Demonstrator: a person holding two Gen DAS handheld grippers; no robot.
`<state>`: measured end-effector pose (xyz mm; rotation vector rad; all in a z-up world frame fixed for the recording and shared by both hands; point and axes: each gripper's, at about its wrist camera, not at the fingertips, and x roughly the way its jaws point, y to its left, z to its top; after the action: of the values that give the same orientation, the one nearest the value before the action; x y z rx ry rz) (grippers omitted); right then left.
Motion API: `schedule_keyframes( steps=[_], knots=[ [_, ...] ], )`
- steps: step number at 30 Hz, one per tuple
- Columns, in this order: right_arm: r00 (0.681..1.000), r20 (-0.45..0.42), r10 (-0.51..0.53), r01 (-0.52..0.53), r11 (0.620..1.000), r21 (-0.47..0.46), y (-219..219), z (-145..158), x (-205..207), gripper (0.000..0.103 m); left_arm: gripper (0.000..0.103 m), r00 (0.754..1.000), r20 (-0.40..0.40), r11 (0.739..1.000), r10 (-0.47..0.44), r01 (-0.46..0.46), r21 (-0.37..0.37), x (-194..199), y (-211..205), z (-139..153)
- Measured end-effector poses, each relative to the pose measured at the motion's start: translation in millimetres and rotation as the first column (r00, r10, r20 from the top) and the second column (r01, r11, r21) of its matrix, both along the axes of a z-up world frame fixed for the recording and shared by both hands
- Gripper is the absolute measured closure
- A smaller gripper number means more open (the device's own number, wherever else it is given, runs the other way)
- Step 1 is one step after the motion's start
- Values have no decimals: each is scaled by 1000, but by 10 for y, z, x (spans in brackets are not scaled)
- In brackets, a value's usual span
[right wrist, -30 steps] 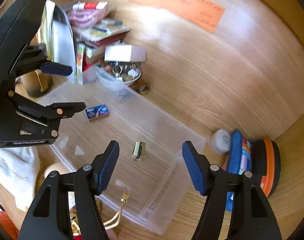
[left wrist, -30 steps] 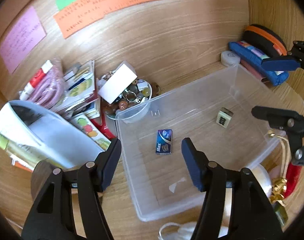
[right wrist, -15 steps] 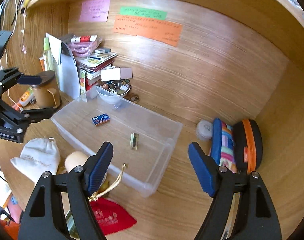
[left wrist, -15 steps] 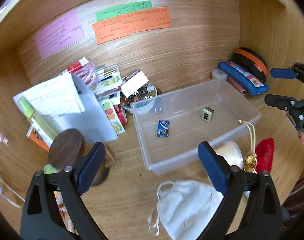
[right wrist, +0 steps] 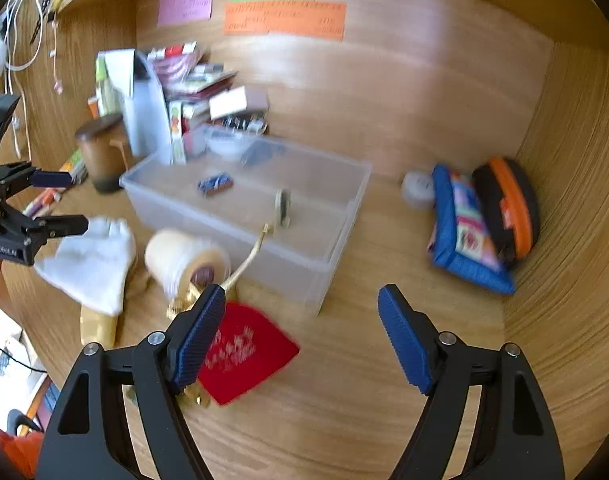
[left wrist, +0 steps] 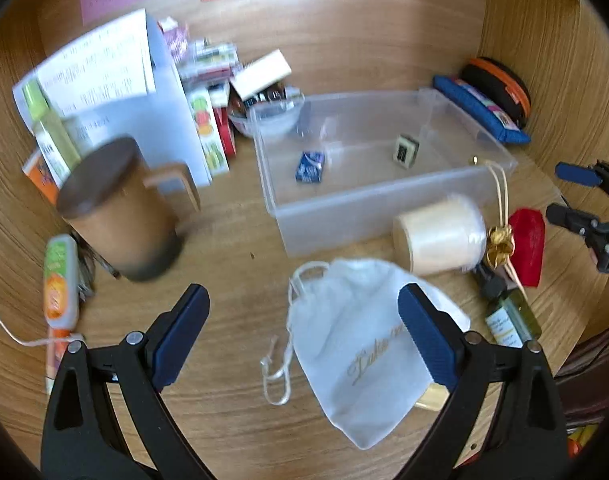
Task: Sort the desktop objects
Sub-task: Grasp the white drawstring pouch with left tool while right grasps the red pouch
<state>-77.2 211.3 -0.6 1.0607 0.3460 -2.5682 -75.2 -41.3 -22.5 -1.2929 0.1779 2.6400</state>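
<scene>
From the left wrist view, the left gripper hangs above the wooden table with its blue-padded fingers spread wide and nothing between them; a white drawstring pouch lies on the table just beyond and partly under the right-hand finger. Past it sits a clear plastic bin, holding a small blue packet and a little cube-shaped block, well apart from each other. A cream spool lies on its side against the bin's near wall, and a brown lidded mug stands off to the left. From the right wrist view, the right gripper is also spread open and empty over bare table, with a red pouch just beside its left finger. A blue pencil case leans against an orange-trimmed black case near the right wall.
</scene>
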Motion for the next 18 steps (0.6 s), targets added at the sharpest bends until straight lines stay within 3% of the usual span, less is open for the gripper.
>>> schedule_keyframes(
  steps=[4, 11, 16, 18],
  knots=[
    [998, 53, 20, -19, 1000, -18, -6, -222, 4, 27, 7, 999, 44, 1000, -9, 9, 10, -37, 26, -162],
    [985, 153, 84, -64, 989, -133, -53, -429, -109, 27, 7, 994, 100, 998, -48, 45, 35, -132, 182, -270],
    [984, 139, 113, -93, 985, -144, -153, -460, -106, 28, 6, 990, 122, 996, -77, 72, 44, -166, 291, -317],
    [985, 122, 124, -108, 985, -132, -187, -457, -84, 35, 6, 988, 131, 995, -85, 79, 53, -201, 323, -342]
  ],
)
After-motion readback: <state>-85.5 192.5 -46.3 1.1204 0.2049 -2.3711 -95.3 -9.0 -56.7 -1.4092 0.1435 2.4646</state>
